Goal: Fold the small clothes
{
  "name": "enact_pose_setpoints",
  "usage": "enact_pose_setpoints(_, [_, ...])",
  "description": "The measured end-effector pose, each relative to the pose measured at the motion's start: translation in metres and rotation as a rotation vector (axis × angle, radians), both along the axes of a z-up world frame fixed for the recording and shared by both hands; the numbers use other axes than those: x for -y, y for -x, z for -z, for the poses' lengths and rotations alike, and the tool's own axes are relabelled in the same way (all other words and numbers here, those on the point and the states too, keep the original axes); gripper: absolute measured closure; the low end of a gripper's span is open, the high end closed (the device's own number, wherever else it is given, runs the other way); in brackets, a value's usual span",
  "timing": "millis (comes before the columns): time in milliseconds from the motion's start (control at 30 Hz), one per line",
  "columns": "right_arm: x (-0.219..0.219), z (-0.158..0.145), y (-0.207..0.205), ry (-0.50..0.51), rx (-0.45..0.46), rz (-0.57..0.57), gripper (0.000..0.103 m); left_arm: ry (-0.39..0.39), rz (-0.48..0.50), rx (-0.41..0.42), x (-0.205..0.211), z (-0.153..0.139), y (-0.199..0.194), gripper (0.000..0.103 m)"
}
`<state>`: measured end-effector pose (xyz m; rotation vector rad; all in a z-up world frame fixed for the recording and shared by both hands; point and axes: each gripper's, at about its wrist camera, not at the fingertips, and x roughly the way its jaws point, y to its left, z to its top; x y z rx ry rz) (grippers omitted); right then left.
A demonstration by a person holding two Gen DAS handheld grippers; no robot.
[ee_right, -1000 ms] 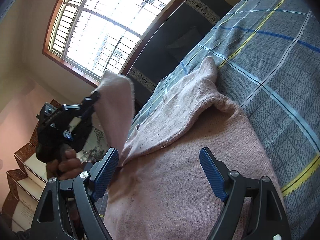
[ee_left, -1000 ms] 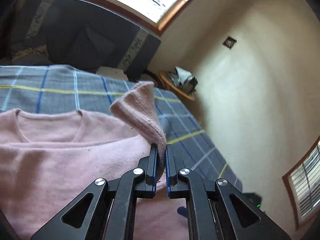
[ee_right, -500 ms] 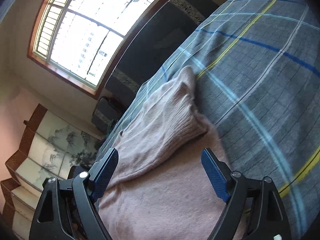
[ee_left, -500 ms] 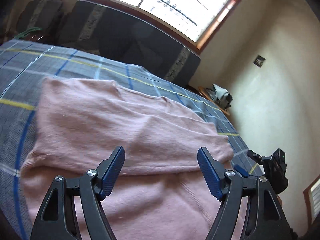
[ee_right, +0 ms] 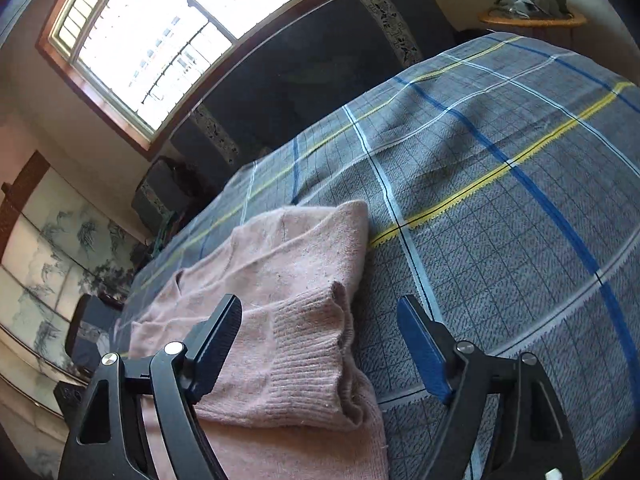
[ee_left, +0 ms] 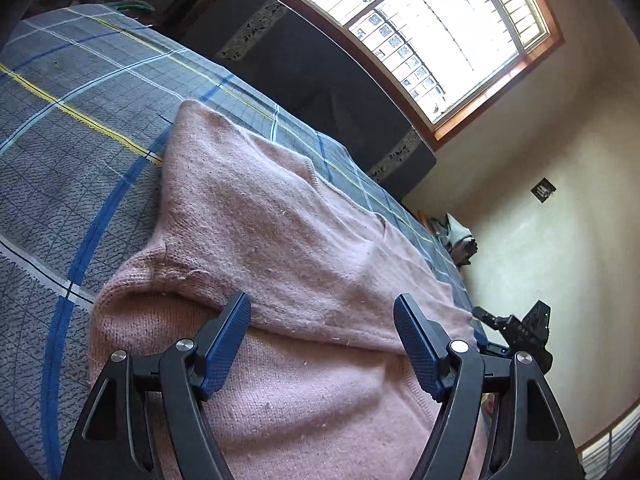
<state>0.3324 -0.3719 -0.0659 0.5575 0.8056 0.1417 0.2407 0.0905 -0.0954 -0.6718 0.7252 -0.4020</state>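
Pink fuzzy-knit sweater (ee_left: 288,248) flat on grey plaid bedspread (ee_left: 72,152), both sleeves folded in across body; ribbed cuff (ee_right: 308,344) on top. Body fold likely left. Left gripper (ee_left: 322,344) spread wide over sleeve edge, gripping nothing. Right gripper (ee_right: 320,344) closing, cuff between jaws, pads not pressing yet.

left cam: rides my left hand-held gripper (ee_left: 322,344), close over the pink sweater (ee_left: 280,248), facing the window (ee_left: 440,32) | right cam: close, angled down my fingers | shared: sweater, plaid bed (ee_right: 500,208), window
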Motion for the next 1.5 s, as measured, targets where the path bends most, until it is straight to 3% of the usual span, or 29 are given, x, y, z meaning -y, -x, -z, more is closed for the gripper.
enact_pose_setpoints(67, [-0.011, 0.0, -0.002, 0.082, -0.028, -0.012, 0.092, -0.013, 0.0, -0.004, 0.002, 0.0, -0.001, 0.029])
enact_pose_setpoints(167, [-0.023, -0.021, 0.016, 0.142, 0.098, -0.015, 0.097, -0.033, -0.001, -0.01, 0.004, 0.0, -0.001, 0.028])
enact_pose_setpoints(300, [-0.03, -0.053, 0.017, 0.001, 0.173, -0.041, 0.097, -0.044, -0.01, -0.012, 0.005, -0.001, 0.0, 0.028])
enact_pose_setpoints(500, [-0.034, -0.13, 0.007, -0.182, 0.392, -0.038, 0.098, -0.06, -0.053, -0.012, 0.001, -0.002, 0.004, 0.028])
enact_pose_setpoints(567, [-0.026, -0.122, -0.005, -0.167, 0.355, 0.004, 0.098, -0.075, -0.056, -0.018, 0.003, -0.002, 0.003, 0.028])
enact_pose_setpoints(700, [-0.001, -0.035, -0.041, -0.146, 0.092, 0.083, 0.098, -0.088, -0.053, -0.025, 0.005, -0.001, 0.002, 0.028])
enact_pose_setpoints(800, [0.015, 0.019, -0.053, -0.228, -0.038, 0.11, 0.098, -0.093, -0.051, -0.028, 0.006, -0.001, 0.001, 0.028])
enact_pose_setpoints(933, [0.027, 0.027, -0.05, -0.333, -0.023, 0.094, 0.092, -0.099, -0.049, -0.03, 0.006, -0.001, 0.0, 0.027])
enact_pose_setpoints(1033, [0.024, 0.023, -0.042, -0.324, -0.036, 0.046, 0.085, -0.1, -0.048, -0.03, 0.008, -0.002, -0.001, 0.027])
enact_pose_setpoints(1100, [0.017, 0.02, -0.033, -0.266, -0.042, 0.019, 0.061, -0.1, -0.048, -0.03, 0.008, -0.002, -0.001, 0.027])
enact_pose_setpoints(1167, [0.011, 0.018, -0.023, -0.221, -0.049, 0.007, 0.057, -0.101, -0.048, -0.03, 0.008, -0.002, -0.001, 0.026])
enact_pose_setpoints(1233, [0.003, 0.014, -0.017, -0.178, -0.034, -0.021, 0.062, -0.102, -0.047, -0.03, 0.009, -0.002, -0.001, 0.026])
enact_pose_setpoints(1267, [-0.002, 0.012, -0.017, -0.122, -0.035, -0.026, 0.082, -0.103, -0.047, -0.03, 0.009, -0.002, -0.001, 0.026])
enact_pose_setpoints(1300, [-0.007, 0.011, -0.018, -0.075, -0.046, -0.032, 0.091, -0.104, -0.048, -0.03, 0.009, -0.002, -0.002, 0.026])
enact_pose_setpoints(1400, [-0.014, 0.005, -0.018, -0.062, -0.033, -0.031, 0.092, -0.096, -0.058, -0.027, 0.007, -0.001, -0.001, 0.026])
enact_pose_setpoints(1500, [-0.014, -0.017, -0.009, -0.219, 0.107, -0.062, 0.097, -0.102, -0.084, -0.024, 0.004, -0.001, 0.0, 0.026])
